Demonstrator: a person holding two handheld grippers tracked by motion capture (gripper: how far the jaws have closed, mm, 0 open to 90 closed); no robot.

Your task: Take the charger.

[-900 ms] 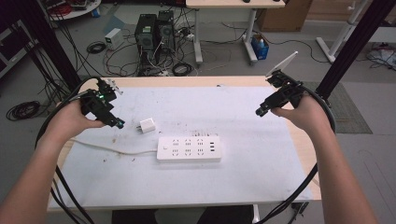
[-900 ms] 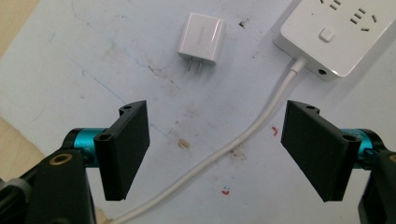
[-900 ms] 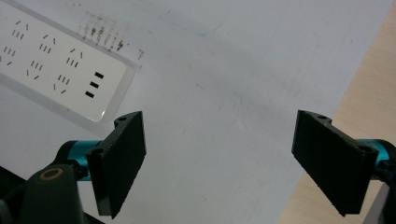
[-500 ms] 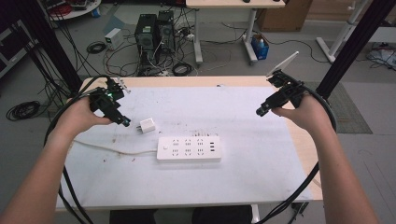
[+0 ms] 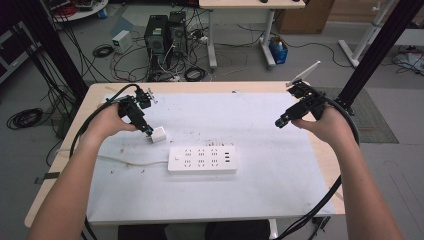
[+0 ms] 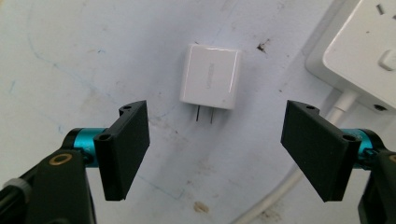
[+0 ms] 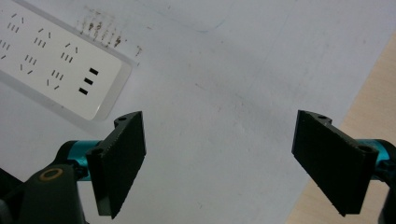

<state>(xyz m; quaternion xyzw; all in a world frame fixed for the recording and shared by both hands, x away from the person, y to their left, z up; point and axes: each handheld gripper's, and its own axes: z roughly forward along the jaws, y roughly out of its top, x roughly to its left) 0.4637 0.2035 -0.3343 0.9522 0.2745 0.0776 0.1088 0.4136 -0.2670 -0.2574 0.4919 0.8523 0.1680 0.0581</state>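
A small white charger plug (image 5: 158, 134) lies flat on the white mat, its two metal prongs pointing toward my left gripper (image 6: 215, 149). That gripper (image 5: 147, 131) hovers just over and beside the plug, jaws wide open, nothing between them. The plug (image 6: 210, 76) sits a little beyond the jaw tips, centred between them. A white power strip (image 5: 201, 159) with several sockets lies mid-table, its cable (image 5: 130, 161) running off to the left. My right gripper (image 5: 281, 122) is held above the mat at the right, open and empty; the strip's end (image 7: 56, 60) shows at its upper left.
The white mat (image 5: 260, 180) covers most of a wooden table (image 5: 327, 165), whose bare edge shows at the right (image 7: 373, 98). Black cables trail from both grippers. Beyond the table stand computer towers (image 5: 162, 32), floor cables and black frame posts (image 5: 375, 55).
My left gripper has moved right and forward from the table's left side to just over the charger plug. The right gripper has stayed in place.
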